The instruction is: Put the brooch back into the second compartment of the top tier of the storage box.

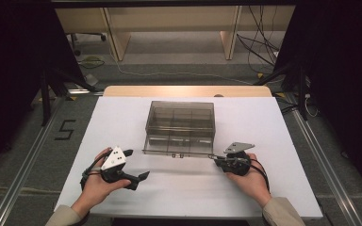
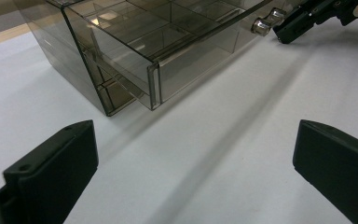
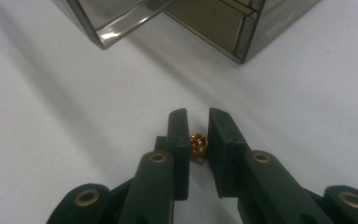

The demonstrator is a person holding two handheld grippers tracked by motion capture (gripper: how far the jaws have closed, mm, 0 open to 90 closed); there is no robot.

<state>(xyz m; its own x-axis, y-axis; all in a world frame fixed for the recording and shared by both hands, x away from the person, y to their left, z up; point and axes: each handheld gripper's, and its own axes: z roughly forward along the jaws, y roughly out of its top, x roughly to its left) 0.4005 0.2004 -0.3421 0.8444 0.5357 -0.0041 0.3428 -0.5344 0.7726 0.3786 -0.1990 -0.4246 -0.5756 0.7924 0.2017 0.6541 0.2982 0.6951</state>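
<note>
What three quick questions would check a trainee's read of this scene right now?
1. True or false: the left gripper has its jaws open with only white table between them.
2. What sits between the jaws of the right gripper? A) a small gold piece B) a silver key C) nothing
3. Fill in: the gripper nearer the silver knobs of the smoky box is the ____ one.
Key: 1 true; 2 A; 3 right.

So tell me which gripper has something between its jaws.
The right gripper: its jaws are closed on a small gold bead. The left gripper has wide-open jaws with just bare table between.
</note>
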